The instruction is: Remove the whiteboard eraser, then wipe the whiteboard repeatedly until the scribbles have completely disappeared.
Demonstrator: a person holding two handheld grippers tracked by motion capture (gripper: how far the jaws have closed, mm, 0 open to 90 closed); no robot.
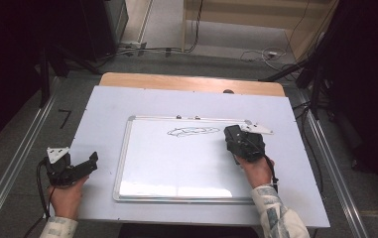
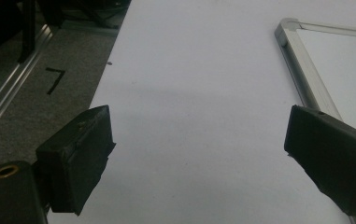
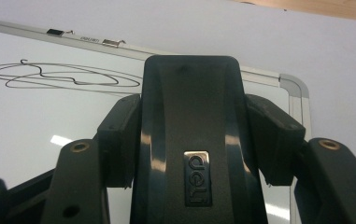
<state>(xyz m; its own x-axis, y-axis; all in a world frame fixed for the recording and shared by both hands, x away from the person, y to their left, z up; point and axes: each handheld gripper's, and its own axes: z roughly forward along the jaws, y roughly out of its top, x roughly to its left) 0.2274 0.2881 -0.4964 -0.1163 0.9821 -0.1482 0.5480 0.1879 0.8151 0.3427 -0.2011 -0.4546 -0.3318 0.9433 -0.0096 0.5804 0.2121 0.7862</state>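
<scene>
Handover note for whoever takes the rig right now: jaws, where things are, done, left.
Right gripper: jaws shut on the black whiteboard eraser, held over the upper right part of the whiteboard.
Left gripper: jaws open, nothing between them, resting on the table left of the whiteboard.
Scribble: black marker loops near the top edge, left of the eraser, looks intact.
Done: eraser picked up and brought to the board.
Left: probably wipe off the scribble, then put the eraser down.
</scene>
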